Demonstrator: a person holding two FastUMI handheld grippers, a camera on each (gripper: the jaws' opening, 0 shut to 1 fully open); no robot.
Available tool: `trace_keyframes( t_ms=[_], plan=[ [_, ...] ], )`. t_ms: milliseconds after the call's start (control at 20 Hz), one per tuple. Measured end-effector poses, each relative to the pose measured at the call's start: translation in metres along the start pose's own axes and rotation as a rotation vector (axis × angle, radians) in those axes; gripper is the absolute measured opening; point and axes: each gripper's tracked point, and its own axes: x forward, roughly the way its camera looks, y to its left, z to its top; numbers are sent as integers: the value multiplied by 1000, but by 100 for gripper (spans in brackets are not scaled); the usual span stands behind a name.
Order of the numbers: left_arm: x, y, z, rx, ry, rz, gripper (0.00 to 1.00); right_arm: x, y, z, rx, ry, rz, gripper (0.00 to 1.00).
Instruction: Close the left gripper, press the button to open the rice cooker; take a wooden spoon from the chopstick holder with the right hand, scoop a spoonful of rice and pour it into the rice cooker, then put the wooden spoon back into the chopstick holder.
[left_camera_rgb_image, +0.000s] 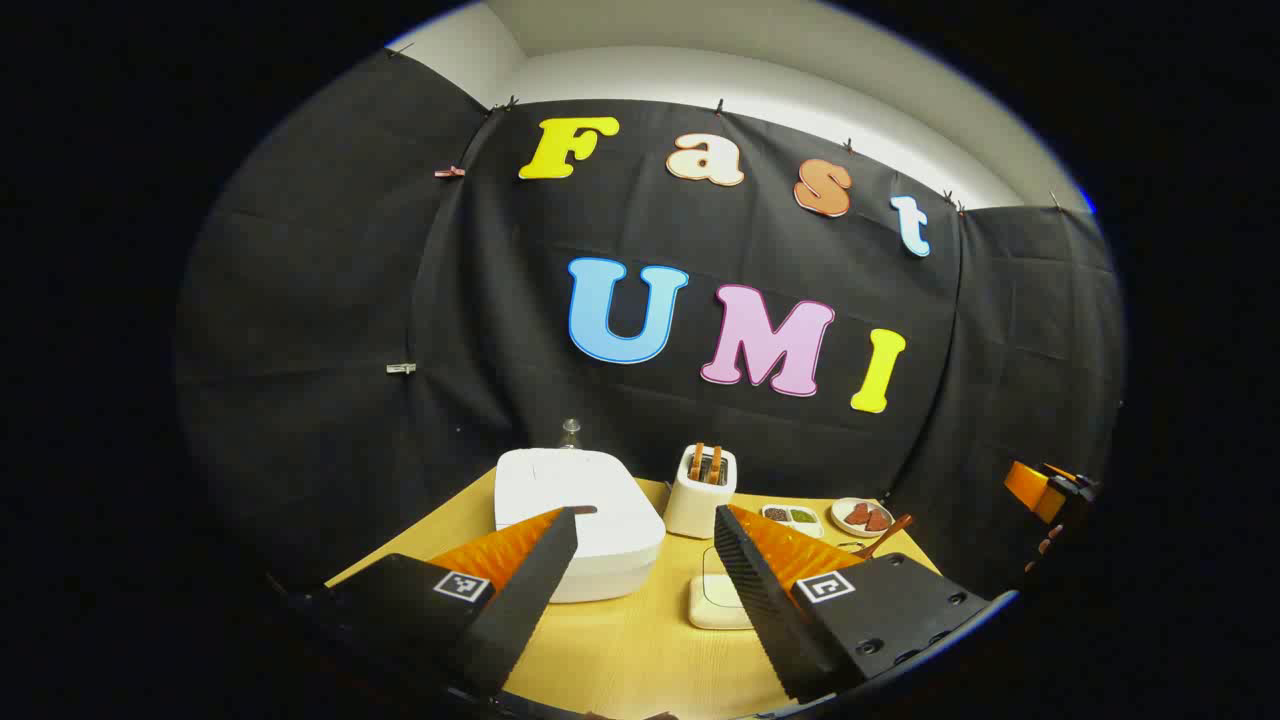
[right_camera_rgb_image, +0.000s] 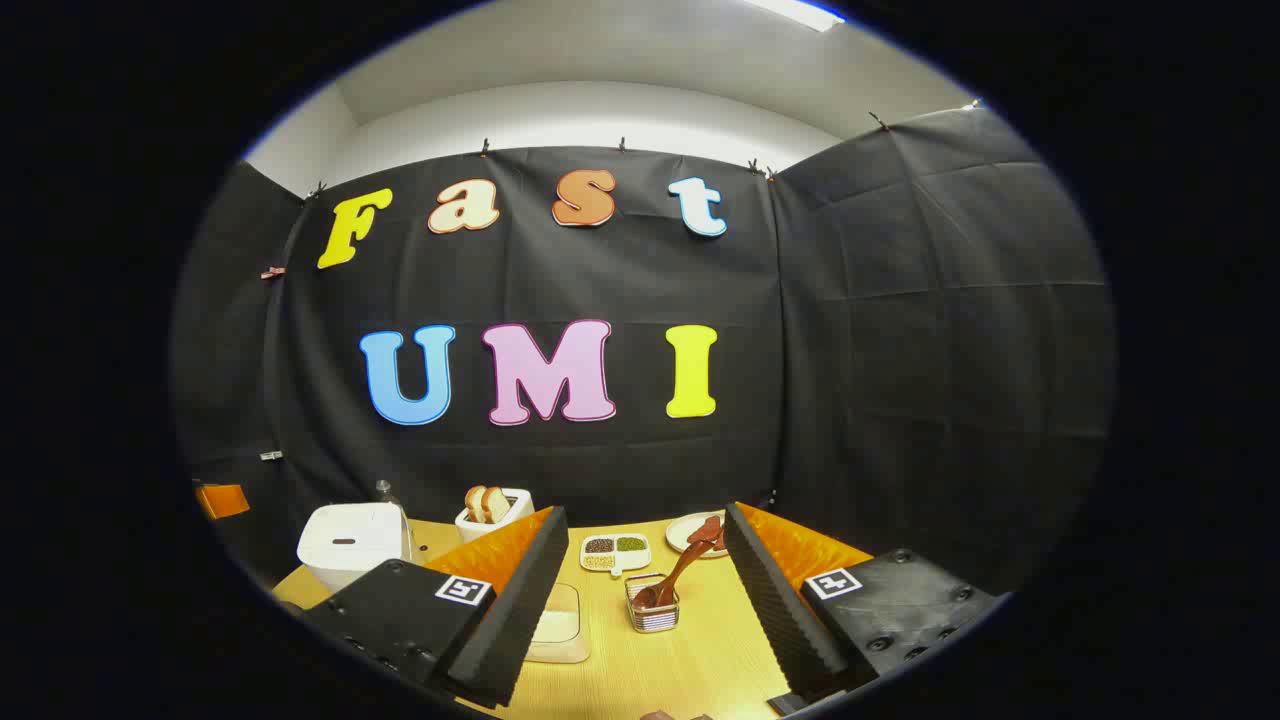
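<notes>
Your left tongs (left_camera_rgb_image: 645, 535) stand wide open, above the surface (left_camera_rgb_image: 620, 650) and short of the rice cooker (left_camera_rgb_image: 580, 520); press like this and the button could slip between the fingers, so shut them first. The cooker is a white, rounded box with its lid down, at the left of the surface, beside the toaster (left_camera_rgb_image: 700, 490). Your right tongs (right_camera_rgb_image: 645, 550) are open and empty too, aimed at the chopstick holder (right_camera_rgb_image: 652, 612), a small clear cup near the middle. The wooden spoon (right_camera_rgb_image: 683, 570) leans in it, handle tilted up to the right; a careless grab could tip the light holder over.
</notes>
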Motion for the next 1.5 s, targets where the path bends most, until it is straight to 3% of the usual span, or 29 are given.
trace_keyframes(
  t_ms=[400, 550, 950, 1350, 1450, 1500],
  plan=[
    [21, -15, 7, 36, -25, 22, 96, 26, -12, -8, -4, 14, 1, 98],
    [24, -25, 14, 27, -47, -19, 95, 33, -14, -9, -15, 14, 9, 98],
    [43, -14, 22, 106, -46, 58, 95, 49, -12, -7, -14, 8, 35, 98],
    [79, -8, 30, 56, 18, 37, 95, 60, -24, -18, -19, 27, 24, 98],
    [94, 0, 36, 46, 30, 40, 90, 63, -28, -24, -20, 39, 19, 98],
    [102, 4, 39, 41, 36, 39, 83, 63, -30, -27, -21, 45, 18, 98]
  ],
)
